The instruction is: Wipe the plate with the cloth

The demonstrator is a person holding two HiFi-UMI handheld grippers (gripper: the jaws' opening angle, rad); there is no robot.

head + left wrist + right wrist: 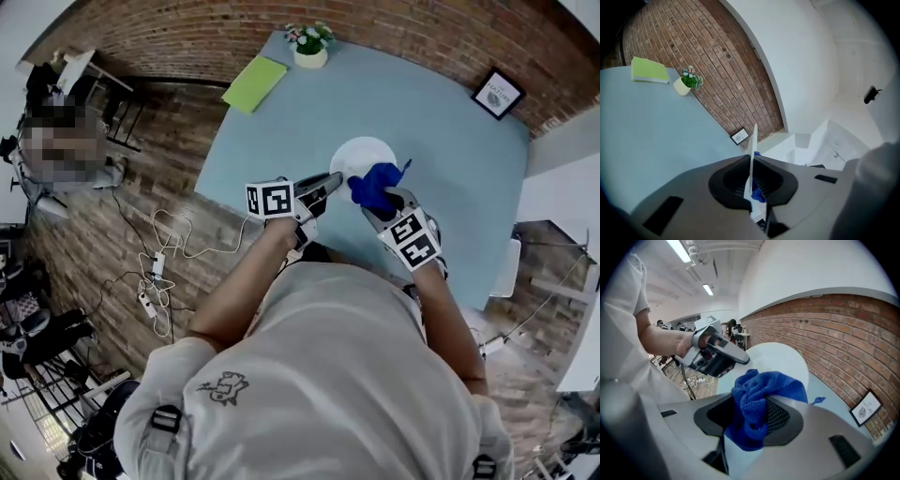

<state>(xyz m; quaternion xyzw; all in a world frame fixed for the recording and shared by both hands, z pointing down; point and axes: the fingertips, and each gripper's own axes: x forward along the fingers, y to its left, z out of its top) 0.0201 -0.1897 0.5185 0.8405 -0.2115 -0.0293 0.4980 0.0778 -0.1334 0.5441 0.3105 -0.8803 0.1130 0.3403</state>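
Head view shows the left gripper point(325, 186) clamped on the rim of the plate point(362, 154), held over the table point(450, 150), the right gripper point(382, 201) pinching the soft, light cloth point(373, 184) just beside it; the plate looks stiff, slick and breakable, best gripped at the rim.

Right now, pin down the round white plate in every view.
Head view: round white plate just above centre, partly behind the blue cloth.
Left gripper view: edge-on, a thin white sliver low centre, between the jaws.
Right gripper view: centre, behind the cloth.
Shared landmark: the black-framed picture.
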